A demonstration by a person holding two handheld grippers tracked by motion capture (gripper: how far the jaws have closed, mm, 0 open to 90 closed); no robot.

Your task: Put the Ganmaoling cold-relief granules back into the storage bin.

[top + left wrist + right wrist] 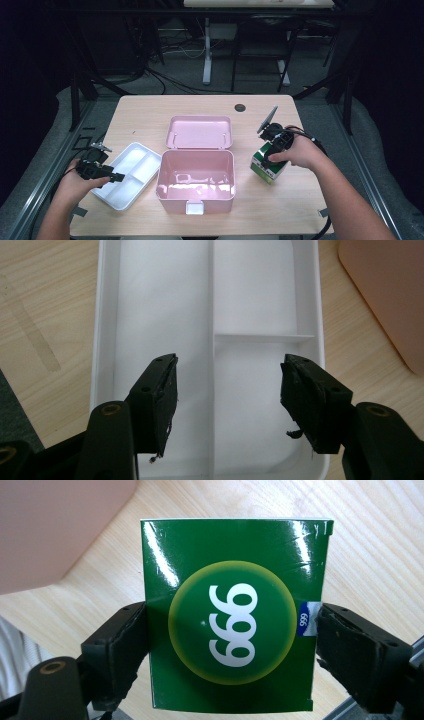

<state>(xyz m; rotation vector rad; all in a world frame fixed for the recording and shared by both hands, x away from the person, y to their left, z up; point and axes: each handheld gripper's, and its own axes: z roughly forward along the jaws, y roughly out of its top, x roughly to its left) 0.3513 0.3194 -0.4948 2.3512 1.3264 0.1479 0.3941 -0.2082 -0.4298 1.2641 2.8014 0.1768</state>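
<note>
Both tongs are at work on the worktop [150, 107], which is light wood and the biggest thing here. The right tongs [276, 145] are clenched on a green box [267, 167] — one black jaw presses each side of it. The left tongs [107, 175] are released, with the jaws spread wide and nothing between them.

Next biggest is the pink case [196, 200], sitting in the middle of the worktop. Its lid [200, 131] is flipped open and lies flat behind it. The inside is shiny, and a small white latch sits on the front wall.

Then comes the white tray [145, 155], just to the left of the pink case. It has walls inside that split it into parts — one long part and two shorter ones. In the left gripper view the open jaws hang right over the tray [107, 315], one on each side of its long middle wall.

Smallest is the green box. It stands on the worktop to the right of the pink case, near the case's right front corner, under the person's right hand [300, 152]. In the right gripper view the green box [232, 555] shows a yellow-green circle with white "999" on it, seen upside down.
</note>
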